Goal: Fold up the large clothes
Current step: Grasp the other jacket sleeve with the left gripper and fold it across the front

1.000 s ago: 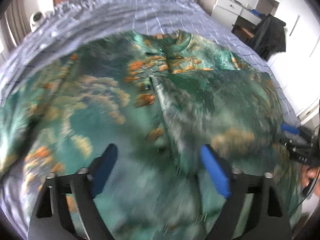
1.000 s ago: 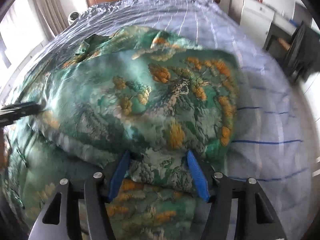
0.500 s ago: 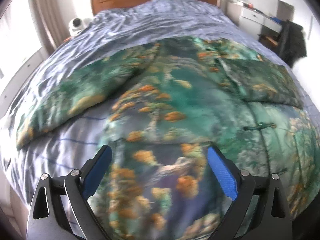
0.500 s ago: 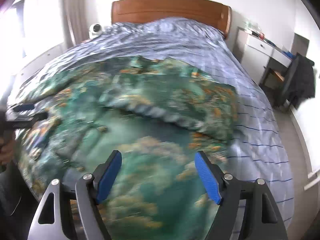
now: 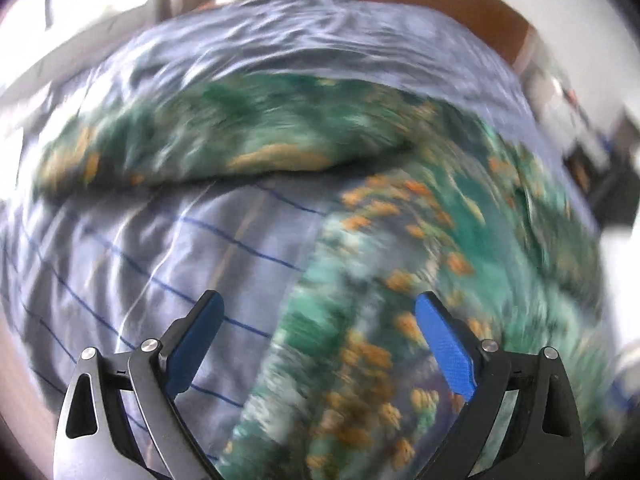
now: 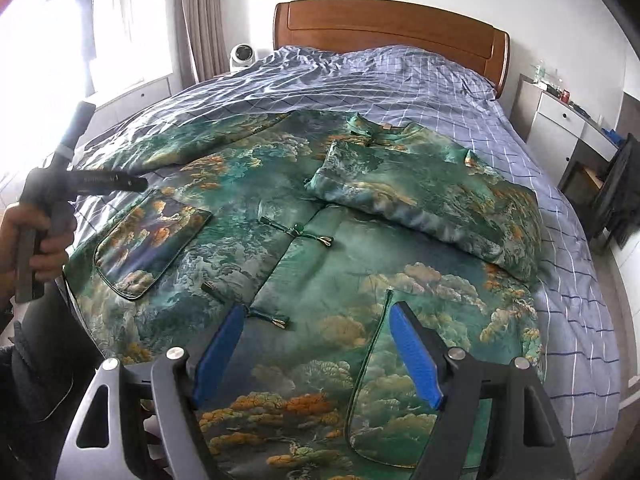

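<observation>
A large green jacket [image 6: 332, 248] with orange and white cloud print lies front up on the bed. Its right sleeve [image 6: 420, 200] is folded across the chest; its left sleeve [image 6: 180, 140] stretches out to the left. My right gripper [image 6: 316, 320] is open and empty, above the jacket's lower hem. My left gripper [image 5: 318, 308] is open and empty, over the jacket's left edge [image 5: 360, 320] below the outstretched sleeve [image 5: 224, 148]; this view is blurred. The left gripper also shows in the right wrist view [image 6: 132, 182], held in a hand.
The bed has a blue checked cover [image 6: 400, 76] and a wooden headboard [image 6: 388, 28]. A small white fan [image 6: 242, 54] stands beside the bed at the back left. A white desk [image 6: 560, 116] and a dark garment on a chair [image 6: 620, 192] are at the right.
My right gripper has let go of the folded right sleeve and pulled back above the hem. My left gripper has swung left to the jacket's left edge.
</observation>
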Action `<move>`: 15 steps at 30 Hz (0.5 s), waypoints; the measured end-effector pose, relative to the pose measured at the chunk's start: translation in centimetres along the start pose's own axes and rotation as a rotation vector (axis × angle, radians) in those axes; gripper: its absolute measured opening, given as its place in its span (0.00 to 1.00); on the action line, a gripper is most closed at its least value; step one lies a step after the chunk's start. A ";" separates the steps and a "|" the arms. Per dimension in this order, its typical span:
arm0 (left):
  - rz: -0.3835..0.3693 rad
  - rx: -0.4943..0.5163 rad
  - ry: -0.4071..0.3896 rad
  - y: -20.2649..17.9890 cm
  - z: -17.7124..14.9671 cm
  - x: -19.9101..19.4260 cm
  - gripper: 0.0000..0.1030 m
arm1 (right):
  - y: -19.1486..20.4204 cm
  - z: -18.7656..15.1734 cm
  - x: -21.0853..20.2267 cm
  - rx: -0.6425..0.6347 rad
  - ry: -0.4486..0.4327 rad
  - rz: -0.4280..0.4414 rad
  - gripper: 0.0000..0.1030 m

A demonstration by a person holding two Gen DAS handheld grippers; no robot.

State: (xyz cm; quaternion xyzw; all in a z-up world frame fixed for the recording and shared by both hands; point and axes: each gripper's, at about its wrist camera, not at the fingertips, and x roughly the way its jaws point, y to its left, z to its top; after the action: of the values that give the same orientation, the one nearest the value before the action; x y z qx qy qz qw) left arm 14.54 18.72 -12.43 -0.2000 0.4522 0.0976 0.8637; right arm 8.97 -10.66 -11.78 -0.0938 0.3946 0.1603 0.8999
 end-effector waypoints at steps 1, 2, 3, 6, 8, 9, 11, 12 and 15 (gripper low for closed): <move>-0.016 -0.058 -0.002 1.2 0.5 0.2 0.94 | 0.0 -0.1 -0.1 0.004 0.003 -0.004 0.75; -0.035 -0.131 -0.008 2.9 1.2 0.5 0.94 | -0.1 -0.2 -0.1 0.009 0.007 -0.007 0.75; -0.050 -0.194 -0.015 4.5 1.8 0.9 0.94 | -0.1 -0.2 -0.1 0.015 0.010 -0.009 0.75; -0.053 -0.349 -0.046 8.8 3.8 2.0 0.94 | -0.2 -0.4 -0.3 0.017 0.013 -0.010 0.75; -0.035 -0.469 -0.079 12.2 5.2 2.9 0.94 | -0.1 -0.5 -0.5 0.007 0.012 -0.015 0.75; -0.019 -0.524 -0.092 13.7 5.8 3.3 0.94 | 0.1 -0.6 -0.6 0.000 0.012 -0.016 0.75; 0.044 -0.640 -0.109 16.7 6.7 4.4 0.94 | 0.4 -0.6 -0.7 -0.008 0.013 -0.015 0.75; 0.063 -0.669 -0.116 17.6 7.1 4.8 0.94 | 0.6 -0.6 -0.7 -0.011 0.016 -0.010 0.75; 0.110 -0.695 -0.142 18.7 8.4 5.1 0.94 | 1.1 -0.6 -0.5 -0.020 0.026 -0.002 0.75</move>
State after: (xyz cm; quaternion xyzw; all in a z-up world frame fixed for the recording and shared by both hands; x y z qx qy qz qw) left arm 17.21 39.14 -17.15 -0.4498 0.3408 0.3056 0.7669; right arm 7.80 -9.94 -11.84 -0.1053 0.4044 0.1621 0.8939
